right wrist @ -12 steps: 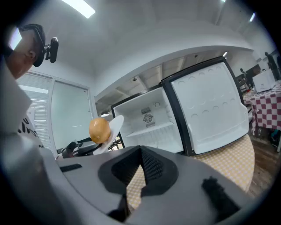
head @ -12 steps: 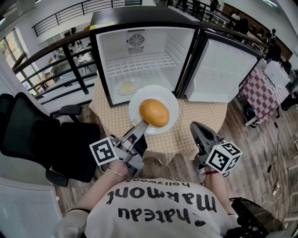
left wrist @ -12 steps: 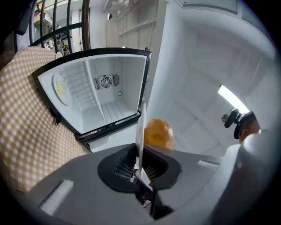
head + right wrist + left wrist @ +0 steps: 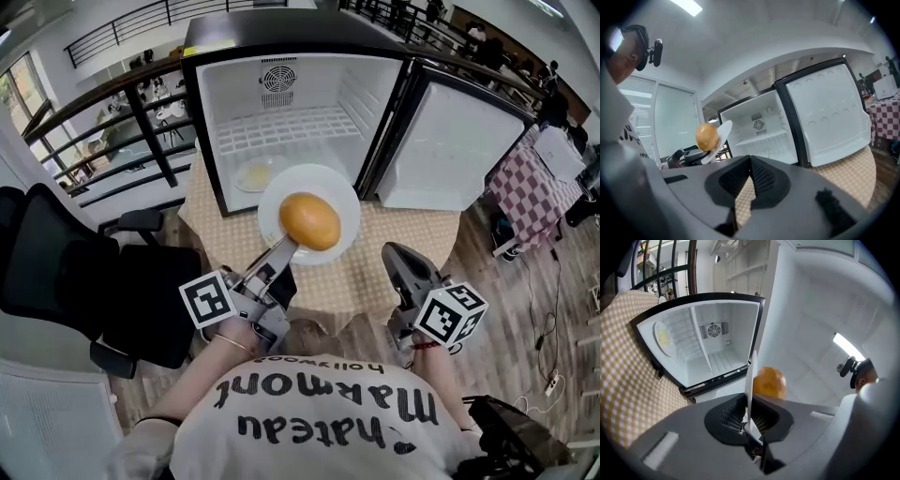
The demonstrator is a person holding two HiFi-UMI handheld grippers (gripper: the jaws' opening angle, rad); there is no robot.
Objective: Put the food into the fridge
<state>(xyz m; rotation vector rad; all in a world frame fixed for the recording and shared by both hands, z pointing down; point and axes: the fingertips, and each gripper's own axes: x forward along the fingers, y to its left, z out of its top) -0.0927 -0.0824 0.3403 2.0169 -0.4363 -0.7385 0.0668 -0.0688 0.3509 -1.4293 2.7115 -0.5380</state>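
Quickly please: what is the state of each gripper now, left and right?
Left gripper: closed on the rim of the round white plate, which carries a golden-brown round bun.
Right gripper: closed, holding nothing.

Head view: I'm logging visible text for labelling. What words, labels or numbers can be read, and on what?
"hateau Marmont" and "hollywood", upside down, on the person's shirt.
The yellow label on the fridge: too small to read.
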